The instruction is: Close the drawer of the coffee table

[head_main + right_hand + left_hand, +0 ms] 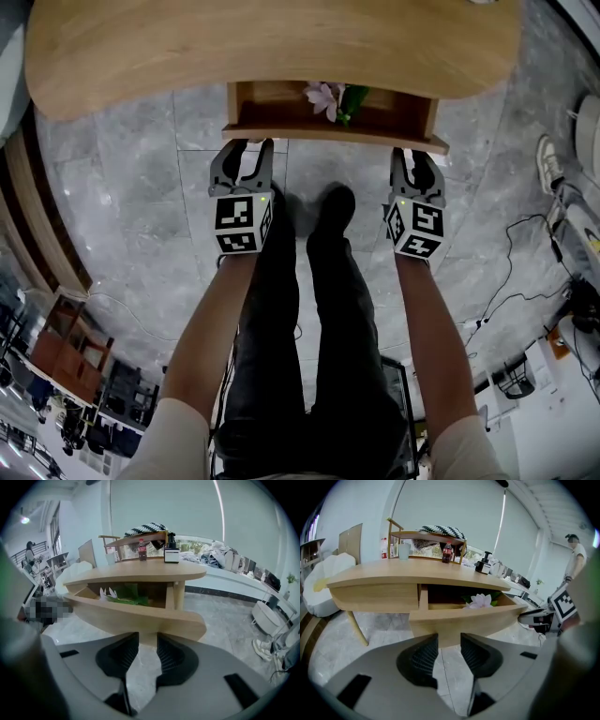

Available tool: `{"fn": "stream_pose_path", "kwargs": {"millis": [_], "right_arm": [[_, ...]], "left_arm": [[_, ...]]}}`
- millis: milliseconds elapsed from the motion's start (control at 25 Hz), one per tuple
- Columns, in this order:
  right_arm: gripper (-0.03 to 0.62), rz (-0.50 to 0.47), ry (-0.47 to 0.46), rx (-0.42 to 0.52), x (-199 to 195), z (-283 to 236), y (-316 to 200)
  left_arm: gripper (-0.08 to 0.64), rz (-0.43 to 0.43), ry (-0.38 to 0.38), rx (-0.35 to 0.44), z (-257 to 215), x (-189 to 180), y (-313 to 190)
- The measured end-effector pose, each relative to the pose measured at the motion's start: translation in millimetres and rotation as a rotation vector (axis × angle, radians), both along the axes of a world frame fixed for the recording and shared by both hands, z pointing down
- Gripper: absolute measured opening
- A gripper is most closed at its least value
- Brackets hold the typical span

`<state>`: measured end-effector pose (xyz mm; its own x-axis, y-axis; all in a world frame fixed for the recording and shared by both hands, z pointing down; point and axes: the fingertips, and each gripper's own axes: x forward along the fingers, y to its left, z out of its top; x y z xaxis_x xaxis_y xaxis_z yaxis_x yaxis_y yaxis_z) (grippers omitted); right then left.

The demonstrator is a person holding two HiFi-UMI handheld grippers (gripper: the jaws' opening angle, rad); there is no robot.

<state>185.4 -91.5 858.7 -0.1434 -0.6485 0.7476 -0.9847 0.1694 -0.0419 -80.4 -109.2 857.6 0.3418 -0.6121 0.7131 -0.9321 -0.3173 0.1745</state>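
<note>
The wooden coffee table fills the top of the head view. Its drawer stands pulled out towards me, with a pale pink flower and green leaves inside. My left gripper sits just in front of the drawer front's left end, open, nothing between its pads. My right gripper is open and empty at the right end. In the left gripper view the drawer front lies just beyond the left gripper. The right gripper view shows the drawer front past the right gripper.
A cola bottle, a dark pump bottle and a small wooden shelf stand on the table top. My legs and shoes are below the drawer. Cables and a white shoe lie at right. A person stands far right.
</note>
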Motion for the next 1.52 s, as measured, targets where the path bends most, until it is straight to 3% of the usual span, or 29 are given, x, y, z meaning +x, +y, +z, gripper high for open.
{"fn": "stream_pose_path", "kwargs": {"millis": [360,1240,1520], "right_arm": [[0.135,-0.024,0.027,0.042,-5.7,1.0,-17.9],[0.137,0.015,0.022,0.130,-1.3,-3.9,-64.8],[0.135,-0.044,0.050,0.159,2.4,-1.0,-75.1]], "left_arm": [[0.153,0.035,-0.021,0.044,1.1,-6.6,-19.7],[0.155,-0.002,-0.020,0.104,-3.5,-2.1,-65.4],[0.155,0.017,-0.035,0.139,-0.7,2.3,-76.4]]}}
